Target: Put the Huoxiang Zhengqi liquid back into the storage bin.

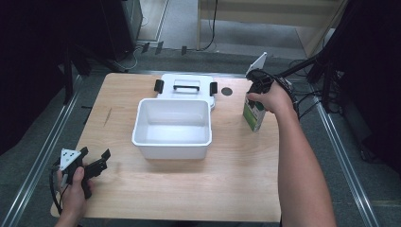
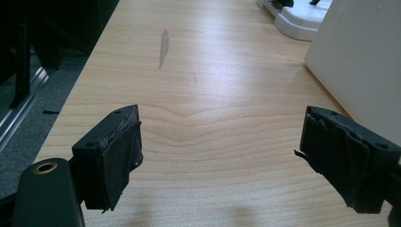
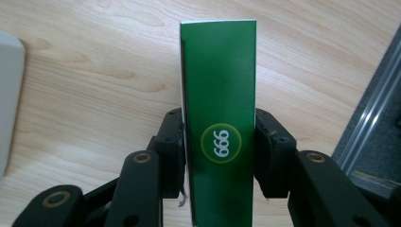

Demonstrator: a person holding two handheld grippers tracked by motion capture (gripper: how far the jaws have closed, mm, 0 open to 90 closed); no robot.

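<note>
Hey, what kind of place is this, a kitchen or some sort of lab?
Probably a lab or recording workspace, not a kitchen: a bare wooden table stands framed by metal rails, with cables on the floor beyond it and dark equipment stands alongside.

The tub (image 1: 172, 127) sits mid-table (image 1: 189, 189), its lid (image 1: 186, 86) behind it, the carton (image 1: 253, 113) at right.

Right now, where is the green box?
In the high view, the green box stands at the table's right edge, right of the white tub, gripped by the right claw.
</note>
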